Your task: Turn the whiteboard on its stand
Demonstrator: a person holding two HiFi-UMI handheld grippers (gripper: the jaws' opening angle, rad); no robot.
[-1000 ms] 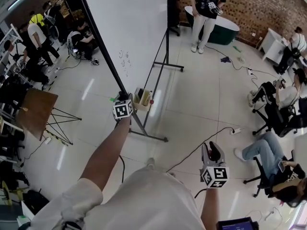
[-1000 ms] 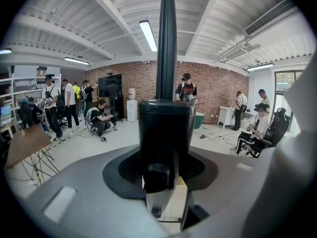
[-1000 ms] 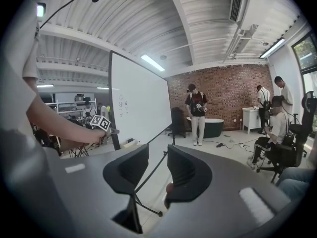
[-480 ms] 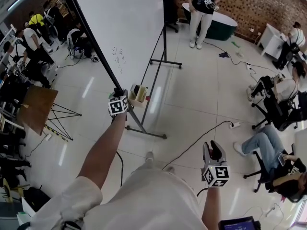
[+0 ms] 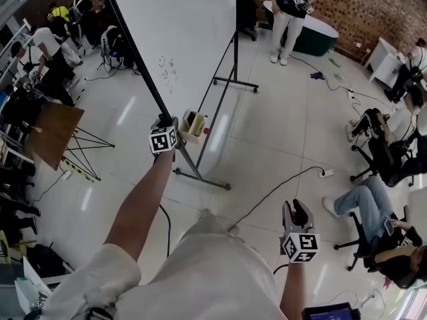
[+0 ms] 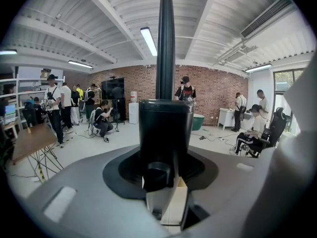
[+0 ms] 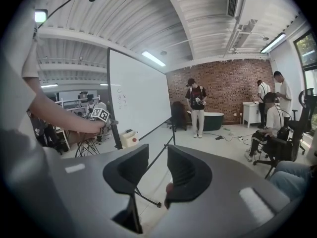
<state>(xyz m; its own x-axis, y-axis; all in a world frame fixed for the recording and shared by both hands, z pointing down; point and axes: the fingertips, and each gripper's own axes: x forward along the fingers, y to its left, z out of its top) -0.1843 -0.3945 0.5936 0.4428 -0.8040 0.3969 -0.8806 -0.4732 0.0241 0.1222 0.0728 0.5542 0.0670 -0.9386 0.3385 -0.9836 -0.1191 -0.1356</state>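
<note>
One whiteboard point(image 5: 183, 32) and two tools share the frame in a brick-walled workroom with a glossy tiled floor. The board stands ahead and to the left of us on one black metal stand point(image 5: 202, 175), whose two floor bars rest on the tiles, one near us and one farther off. Its face is white and mostly bare, edged in black, with a small patch of handwriting point(image 5: 168, 70) low on the surface. One beige box point(image 5: 192, 127) hangs just beside the board's near lower corner.

We reach out with the left tool point(image 5: 163, 127), its jaws clamped on the black near edge of the whiteboard at that lower corner; in the left gripper view, the dark frame rises straight up from between them. We hold the right tool point(image 5: 295, 212) low and well apart from the board, jaws spread with only floor between them.

One person point(image 5: 290, 9) stands beyond the board, and several others sit or crouch along both sides of the room.
</note>
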